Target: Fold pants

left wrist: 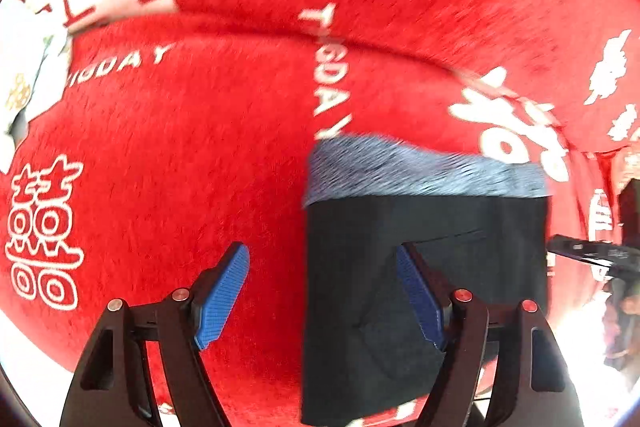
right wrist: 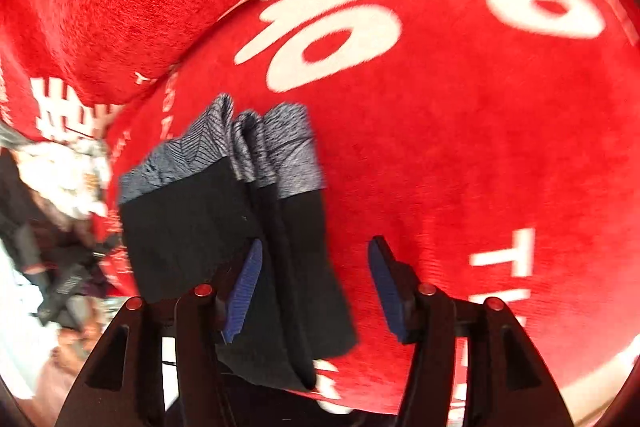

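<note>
On the red blanket (left wrist: 200, 147) lie the folded black pants (left wrist: 420, 267) with a grey waistband. The left gripper (left wrist: 324, 291) is spread above their edge, pinching nothing. The right gripper (right wrist: 316, 287) is also apart, with one fold between its fingers but not pressed.

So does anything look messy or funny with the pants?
A little. In the right wrist view the folded black pants are not flat: the grey waistband is bunched into ridges and a thick fold stands up along the middle. In the left wrist view a corner flap lies askew. The red blanket looks fine.
</note>
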A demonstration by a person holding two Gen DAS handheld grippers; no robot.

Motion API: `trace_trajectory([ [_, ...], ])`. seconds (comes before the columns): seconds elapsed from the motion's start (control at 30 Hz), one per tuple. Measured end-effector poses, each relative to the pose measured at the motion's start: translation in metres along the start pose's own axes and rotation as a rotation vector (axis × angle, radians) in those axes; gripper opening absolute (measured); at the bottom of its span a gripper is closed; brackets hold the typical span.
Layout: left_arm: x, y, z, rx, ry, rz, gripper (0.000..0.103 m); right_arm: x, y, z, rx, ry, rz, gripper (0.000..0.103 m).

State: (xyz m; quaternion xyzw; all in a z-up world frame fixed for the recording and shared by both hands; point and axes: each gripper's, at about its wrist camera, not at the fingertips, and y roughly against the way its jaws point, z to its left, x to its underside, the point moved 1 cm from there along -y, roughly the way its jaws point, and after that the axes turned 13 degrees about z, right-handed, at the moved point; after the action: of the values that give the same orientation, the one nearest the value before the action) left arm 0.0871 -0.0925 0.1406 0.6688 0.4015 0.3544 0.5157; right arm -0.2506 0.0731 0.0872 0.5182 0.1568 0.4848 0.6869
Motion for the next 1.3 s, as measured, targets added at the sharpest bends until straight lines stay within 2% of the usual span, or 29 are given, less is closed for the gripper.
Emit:
trace_trajectory([
  [0.07, -0.003, 0.007, -0.018, 0.058, -0.069, -0.005, 0.077, 0.004, 0.013, 0.011, 0.03, 0.051, -0.039, 0.018],
  [0.17, -0.005, 0.0, -0.051, 0.084, -0.177, 0.001, 0.077, 0.009, 0.021, 0.031, 0.049, 0.133, -0.081, 0.018],
  [0.23, -0.008, -0.016, -0.067, 0.078, -0.205, 0.019, 0.077, 0.01, 0.017, 0.041, 0.053, 0.174, -0.077, 0.018],
  [0.33, -0.012, -0.042, -0.07, 0.046, -0.185, 0.038, 0.077, 0.005, -0.003, 0.052, 0.075, 0.187, -0.048, 0.018],
  [0.37, -0.014, -0.05, -0.068, 0.036, -0.177, 0.033, 0.077, 0.001, -0.011, 0.052, 0.095, 0.188, -0.036, 0.014],
  [0.47, -0.017, -0.053, -0.066, 0.03, -0.171, 0.028, 0.077, -0.008, -0.026, 0.053, 0.128, 0.186, -0.047, 0.012],
  [0.63, -0.013, -0.044, -0.07, -0.021, -0.171, 0.047, 0.077, -0.011, -0.013, 0.046, 0.145, 0.129, -0.053, 0.012],
  [0.67, -0.011, -0.041, -0.071, -0.038, -0.164, 0.056, 0.077, -0.008, -0.011, 0.044, 0.137, 0.122, -0.05, 0.015],
  [0.8, 0.006, -0.025, -0.072, -0.078, -0.148, 0.068, 0.077, 0.008, 0.002, 0.044, 0.157, 0.094, -0.035, 0.016],
  [0.87, 0.015, -0.015, -0.072, -0.101, -0.145, 0.069, 0.077, 0.02, 0.006, 0.046, 0.168, 0.084, -0.017, 0.02],
  [0.97, 0.029, 0.0, -0.077, -0.146, -0.144, 0.076, 0.077, 0.04, 0.01, 0.058, 0.194, 0.092, 0.005, 0.038],
  [1.13, 0.045, 0.021, -0.083, -0.179, -0.138, 0.087, 0.078, 0.068, 0.019, 0.087, 0.244, 0.12, 0.01, 0.055],
  [1.17, 0.047, 0.025, -0.084, -0.183, -0.138, 0.089, 0.082, 0.073, 0.022, 0.093, 0.249, 0.126, 0.006, 0.06],
  [1.2, 0.049, 0.028, -0.086, -0.187, -0.138, 0.091, 0.094, 0.076, 0.025, 0.098, 0.249, 0.131, 0.003, 0.065],
  [1.23, 0.051, 0.034, -0.088, -0.196, -0.141, 0.09, 0.098, 0.08, 0.029, 0.103, 0.249, 0.136, -0.002, 0.067],
  [1.3, 0.054, 0.044, -0.094, -0.203, -0.162, 0.08, 0.099, 0.085, 0.035, 0.112, 0.257, 0.14, -0.012, 0.071],
])
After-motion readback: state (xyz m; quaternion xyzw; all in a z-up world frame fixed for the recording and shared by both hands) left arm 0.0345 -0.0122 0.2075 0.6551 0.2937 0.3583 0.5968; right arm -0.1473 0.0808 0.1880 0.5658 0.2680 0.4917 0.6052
